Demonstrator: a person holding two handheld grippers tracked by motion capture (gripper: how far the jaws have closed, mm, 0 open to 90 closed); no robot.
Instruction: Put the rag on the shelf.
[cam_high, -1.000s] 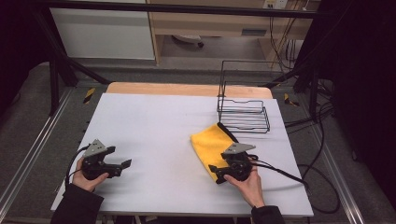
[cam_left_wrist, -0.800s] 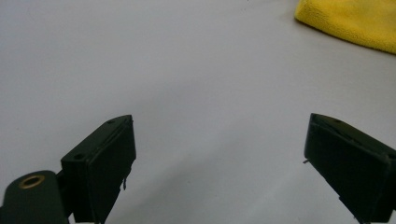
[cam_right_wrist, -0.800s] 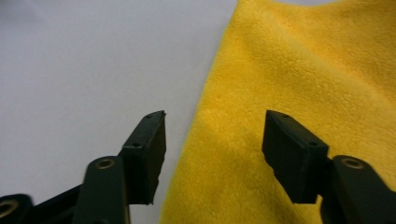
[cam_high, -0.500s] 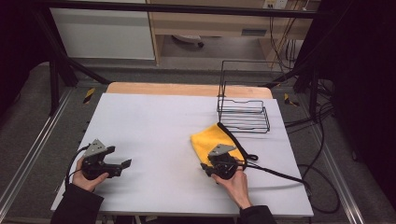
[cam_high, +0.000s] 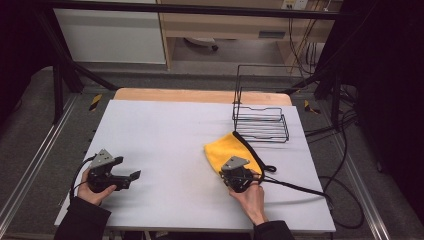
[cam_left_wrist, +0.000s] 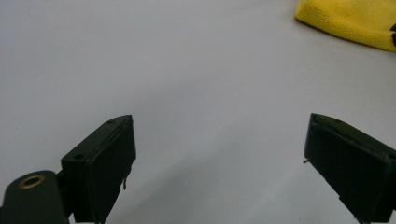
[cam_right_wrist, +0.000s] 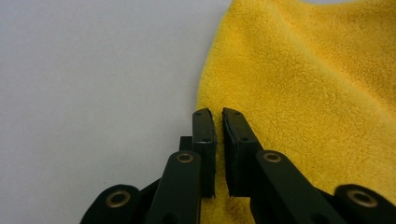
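A yellow fleece cloth (cam_high: 225, 149) lies on the white table (cam_high: 170, 125), right of centre. My right gripper (cam_high: 224, 174) sits at the cloth's near corner. In the right gripper view its jaws (cam_right_wrist: 218, 119) have just been closing and now stand almost together on the cloth's (cam_right_wrist: 317, 93) left edge, pinching it. My left gripper (cam_high: 131, 176) rests at the table's near left, held by a hand. Its jaws (cam_left_wrist: 220, 120) are wide open with only bare table between them. The cloth (cam_left_wrist: 355, 18) shows far off at the top right of the left gripper view.
A black wire rack (cam_high: 260, 125) stands behind the cloth at the back right. The right gripper's black cable (cam_high: 295, 186) trails across the table to the right edge. A bare wooden strip (cam_high: 200, 95) runs along the table's far edge.
The right gripper slid left and down to the cloth's near corner, and its jaws closed there. The left gripper stayed put.
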